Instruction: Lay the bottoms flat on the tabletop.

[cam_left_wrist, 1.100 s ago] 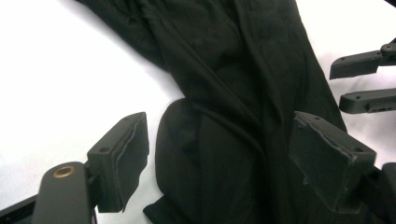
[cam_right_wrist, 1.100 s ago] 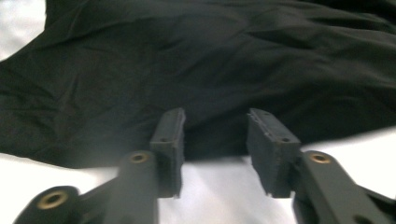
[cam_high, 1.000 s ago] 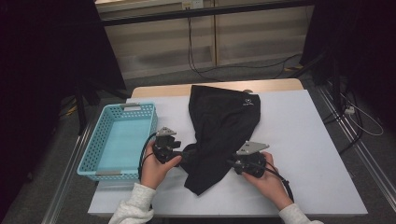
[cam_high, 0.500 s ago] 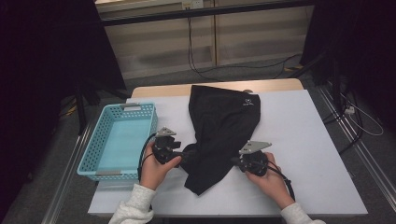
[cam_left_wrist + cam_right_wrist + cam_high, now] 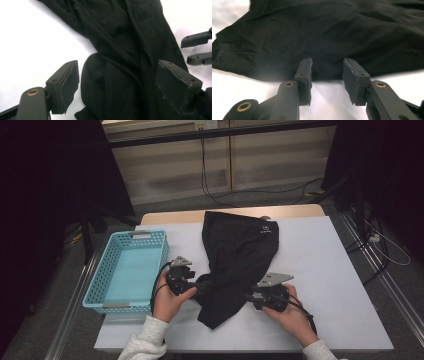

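Setting: dim room with cables on the floor; white surface point(image 5: 325, 270) under a fixed overhead camera.
Item: black garment point(image 5: 235, 260), thin fabric with a small pale logo near its far end.
Location: middle of the surface, running from the far edge toward the person, near end bunched between the two claws; pale blue basket point(image 5: 102, 285) stands to its left, apart.
Handling, judged: light, limp, creases readily; drapes and slides on the smooth top; not fragile.
Hold points, judged: the folded near edges, one per side, pinching several layers.
Left claw point(image 5: 117, 85): released, jaws wide, a fold of cloth between them, pads not pressing.
Right claw point(image 5: 327, 75): released at the garment's near hem; jaws have just been opening, nothing between them.
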{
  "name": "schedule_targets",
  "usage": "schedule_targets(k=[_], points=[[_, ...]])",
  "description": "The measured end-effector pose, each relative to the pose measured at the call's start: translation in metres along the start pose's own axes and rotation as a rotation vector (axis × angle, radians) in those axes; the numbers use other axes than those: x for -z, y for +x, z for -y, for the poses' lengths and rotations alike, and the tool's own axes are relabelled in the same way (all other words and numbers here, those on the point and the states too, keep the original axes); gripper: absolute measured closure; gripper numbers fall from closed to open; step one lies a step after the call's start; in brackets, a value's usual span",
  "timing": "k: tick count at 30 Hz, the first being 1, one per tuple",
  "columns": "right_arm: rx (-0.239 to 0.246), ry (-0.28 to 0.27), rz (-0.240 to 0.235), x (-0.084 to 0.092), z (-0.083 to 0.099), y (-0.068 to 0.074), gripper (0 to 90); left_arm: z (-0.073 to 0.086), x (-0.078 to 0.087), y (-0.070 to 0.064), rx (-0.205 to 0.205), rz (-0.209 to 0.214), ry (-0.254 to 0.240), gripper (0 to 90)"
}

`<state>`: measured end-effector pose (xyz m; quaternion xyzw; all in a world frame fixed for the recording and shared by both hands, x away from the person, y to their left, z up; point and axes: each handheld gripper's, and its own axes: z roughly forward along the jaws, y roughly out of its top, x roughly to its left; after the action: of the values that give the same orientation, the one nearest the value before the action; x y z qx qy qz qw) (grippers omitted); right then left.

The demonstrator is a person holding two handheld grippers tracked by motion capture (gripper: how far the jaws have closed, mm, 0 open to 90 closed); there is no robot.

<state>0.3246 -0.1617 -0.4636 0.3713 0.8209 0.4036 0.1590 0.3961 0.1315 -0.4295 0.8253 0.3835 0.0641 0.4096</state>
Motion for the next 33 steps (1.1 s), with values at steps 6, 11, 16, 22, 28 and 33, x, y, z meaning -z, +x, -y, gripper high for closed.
schedule_targets(k=[6,11,16,22,28,33], points=[[0.048,0.023,-0.004,-0.012,-0.003,0.008,76.7,0.001,0.0,-0.001,0.001,0.003,0.005,19.5],[0.031,0.022,-0.032,-0.013,-0.003,0.004,90.0,0.002,0.0,0.0,0.004,0.0,0.008,19.4],[0.029,0.026,-0.032,-0.005,0.001,0.0,90.0,0.002,-0.001,0.0,0.007,0.006,0.008,19.4],[-0.013,0.013,-0.007,0.018,0.014,-0.02,90.0,0.001,-0.003,-0.002,0.003,0.011,0.013,19.3],[-0.069,-0.034,0.012,0.037,0.022,-0.034,90.0,0.0,-0.006,-0.004,-0.008,0.019,0.028,19.3],[-0.006,-0.014,-0.008,0.022,0.015,-0.016,67.2,0.001,-0.007,-0.005,-0.01,0.013,0.036,19.3]])
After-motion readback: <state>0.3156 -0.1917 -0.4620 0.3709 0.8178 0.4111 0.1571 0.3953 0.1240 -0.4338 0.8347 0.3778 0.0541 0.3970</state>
